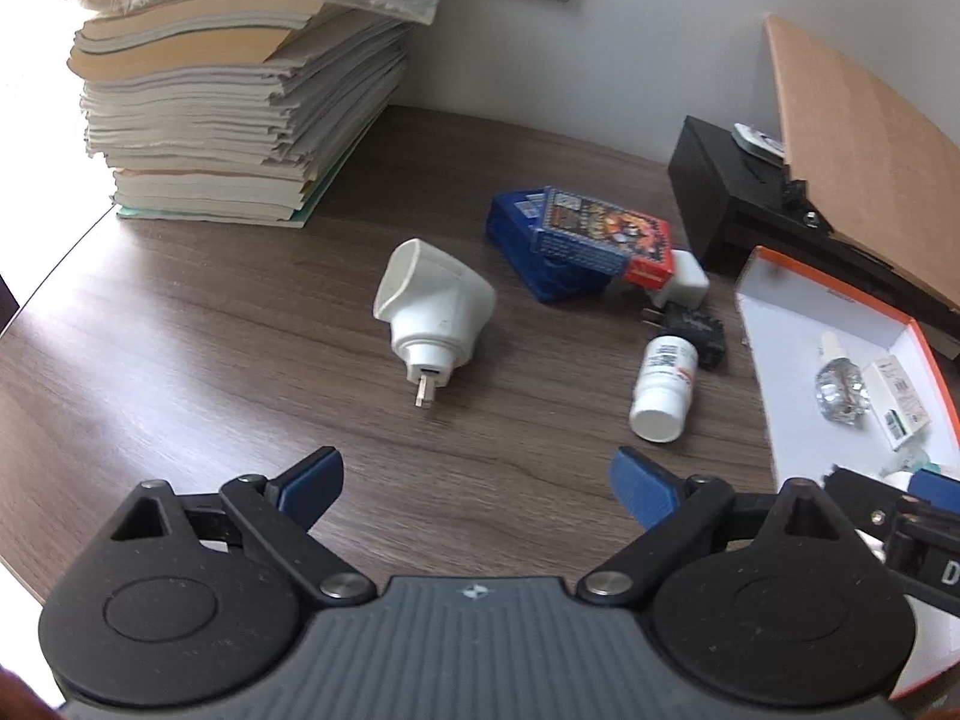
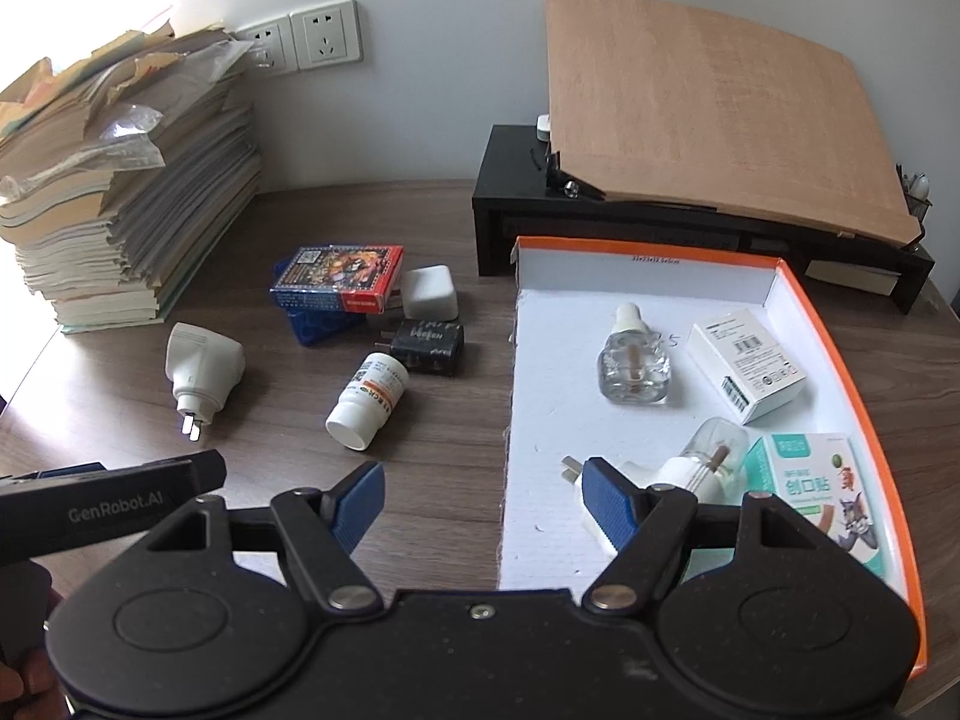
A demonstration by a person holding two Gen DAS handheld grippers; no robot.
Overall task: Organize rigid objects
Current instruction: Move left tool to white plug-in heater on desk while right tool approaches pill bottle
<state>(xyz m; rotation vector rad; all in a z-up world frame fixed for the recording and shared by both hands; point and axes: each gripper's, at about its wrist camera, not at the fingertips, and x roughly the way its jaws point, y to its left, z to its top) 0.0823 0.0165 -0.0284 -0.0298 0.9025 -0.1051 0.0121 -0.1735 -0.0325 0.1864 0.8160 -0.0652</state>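
Loose on the wooden desk lie a white plug adapter (image 1: pixel 433 315) (image 2: pixel 201 371), a white pill bottle (image 1: pixel 663 393) (image 2: pixel 367 401), a black charger (image 2: pixel 427 345), a white cube charger (image 2: pixel 428 292), and a card box (image 1: pixel 600 230) (image 2: pixel 336 279) on a blue basket (image 1: pixel 522 246). An orange-rimmed white box (image 2: pixel 798 300) (image 1: pixel 780 336) holds a glass refill bottle (image 2: pixel 633 367), a small white carton (image 2: pixel 746 363), a plug-in vaporizer (image 2: pixel 678 462) and a green plaster box (image 2: pixel 816 495). My left gripper (image 1: pixel 477 483) is open and empty, just short of the adapter. My right gripper (image 2: pixel 480 501) is open and empty over the box's left edge.
A tall stack of papers and books (image 1: pixel 234 84) (image 2: pixel 120 198) stands at the back left. A black monitor riser (image 2: pixel 660 222) with a tilted wooden board (image 2: pixel 714 108) stands behind the box. Wall sockets (image 2: pixel 306 39) are on the back wall.
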